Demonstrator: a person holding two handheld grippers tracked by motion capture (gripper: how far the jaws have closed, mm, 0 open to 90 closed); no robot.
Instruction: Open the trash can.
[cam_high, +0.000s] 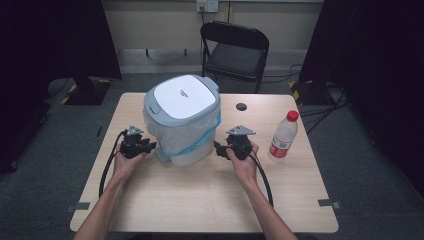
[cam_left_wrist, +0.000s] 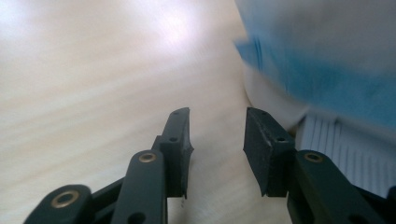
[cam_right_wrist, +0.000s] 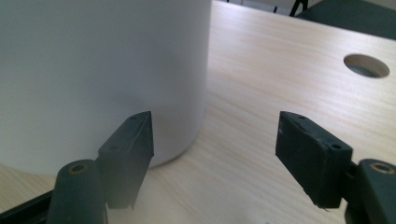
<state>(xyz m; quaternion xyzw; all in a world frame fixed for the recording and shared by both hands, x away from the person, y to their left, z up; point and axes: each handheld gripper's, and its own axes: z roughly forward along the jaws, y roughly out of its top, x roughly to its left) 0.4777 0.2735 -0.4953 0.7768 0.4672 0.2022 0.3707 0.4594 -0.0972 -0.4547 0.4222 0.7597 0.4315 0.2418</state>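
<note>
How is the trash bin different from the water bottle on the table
The trash bin is wide and squat, white with a grey-blue rim; the water bottle is slim, tall and clear. The bin has a flat closed lid and a blue-edged plastic liner hanging out; the bottle has a small red cap and a red label. Both stand upright on the table.

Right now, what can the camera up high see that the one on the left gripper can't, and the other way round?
The high view alone takes in the bin's white lid, the water bottle, the black chair, the right gripper and both forearms. The left gripper view alone gives the left gripper up close: jaws apart, nothing between them. Both share the bin, its blue-edged liner bag and the wooden table.
</note>
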